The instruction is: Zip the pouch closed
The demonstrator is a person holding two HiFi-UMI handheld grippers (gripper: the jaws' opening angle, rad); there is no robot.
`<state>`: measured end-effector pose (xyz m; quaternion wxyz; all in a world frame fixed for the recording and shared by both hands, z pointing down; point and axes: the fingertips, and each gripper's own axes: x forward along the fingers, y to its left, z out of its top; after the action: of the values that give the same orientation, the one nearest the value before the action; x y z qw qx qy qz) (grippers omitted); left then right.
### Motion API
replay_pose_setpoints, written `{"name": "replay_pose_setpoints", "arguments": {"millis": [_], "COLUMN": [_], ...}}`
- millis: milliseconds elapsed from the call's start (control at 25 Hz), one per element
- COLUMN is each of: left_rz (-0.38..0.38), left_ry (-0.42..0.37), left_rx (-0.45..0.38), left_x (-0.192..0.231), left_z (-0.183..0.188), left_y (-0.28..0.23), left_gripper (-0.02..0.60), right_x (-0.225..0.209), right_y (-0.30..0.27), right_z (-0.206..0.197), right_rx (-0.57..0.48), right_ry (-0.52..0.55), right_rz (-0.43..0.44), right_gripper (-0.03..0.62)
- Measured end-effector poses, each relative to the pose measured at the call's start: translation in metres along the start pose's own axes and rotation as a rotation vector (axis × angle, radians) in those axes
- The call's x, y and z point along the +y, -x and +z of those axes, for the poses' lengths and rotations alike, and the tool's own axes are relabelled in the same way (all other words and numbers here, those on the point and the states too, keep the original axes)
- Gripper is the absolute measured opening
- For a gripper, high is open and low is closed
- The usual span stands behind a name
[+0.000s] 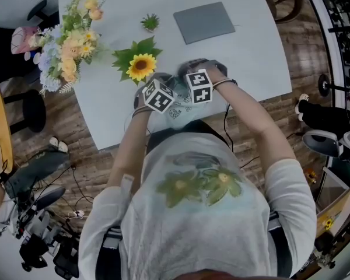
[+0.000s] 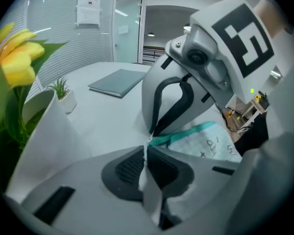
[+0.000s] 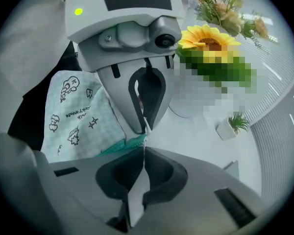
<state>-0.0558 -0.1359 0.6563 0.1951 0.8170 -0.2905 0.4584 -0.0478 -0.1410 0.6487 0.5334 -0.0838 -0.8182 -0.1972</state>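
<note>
A pale green pouch (image 1: 178, 112) printed with small drawings lies at the near edge of the white table (image 1: 254, 63), under both grippers. It shows better in the gripper views, as the pouch (image 2: 208, 142) and the pouch (image 3: 76, 116), with a teal zipper (image 2: 181, 135) along its top. My left gripper (image 2: 146, 151) is shut on the pouch's corner at the zipper's end. My right gripper (image 3: 144, 150) faces it tip to tip, shut on the small zipper pull (image 3: 146, 129), which is mostly hidden. In the head view the left gripper (image 1: 163, 101) and right gripper (image 1: 196, 94) nearly touch.
A sunflower (image 1: 141, 66) in a white pot stands just beyond the grippers. A flower bouquet (image 1: 70, 42) is at the far left, with a small potted plant (image 1: 150, 22) and a grey notebook (image 1: 204, 22) at the back. Chairs and cables lie on the floor around.
</note>
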Motion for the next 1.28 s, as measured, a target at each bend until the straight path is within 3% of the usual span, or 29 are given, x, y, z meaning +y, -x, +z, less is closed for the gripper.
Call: {"name": "replay_pose_setpoints", "arguments": {"millis": [280,600,1280], "left_rz": [0.012,0.014,0.042], "left_ry": [0.007,0.033,0.044], "left_rx": [-0.006,0.024,0.012], "left_x": [0.0,0.001,0.003], "left_z": [0.0,-0.001,0.001], "left_y": [0.0,-0.002,-0.001], "left_gripper": [0.026,0.026,0.026], "right_x": [0.001,0.007,0.016], "right_y": [0.002,0.008,0.019], "right_z": [-0.001,-0.003,-0.012], "right_rx": [-0.007,0.028,0.011], "right_ry": [-0.102,-0.021,-0.105], "right_rz": [-0.017,-0.028,-0.052], "right_gripper": [0.018,0.017,0.018]}}
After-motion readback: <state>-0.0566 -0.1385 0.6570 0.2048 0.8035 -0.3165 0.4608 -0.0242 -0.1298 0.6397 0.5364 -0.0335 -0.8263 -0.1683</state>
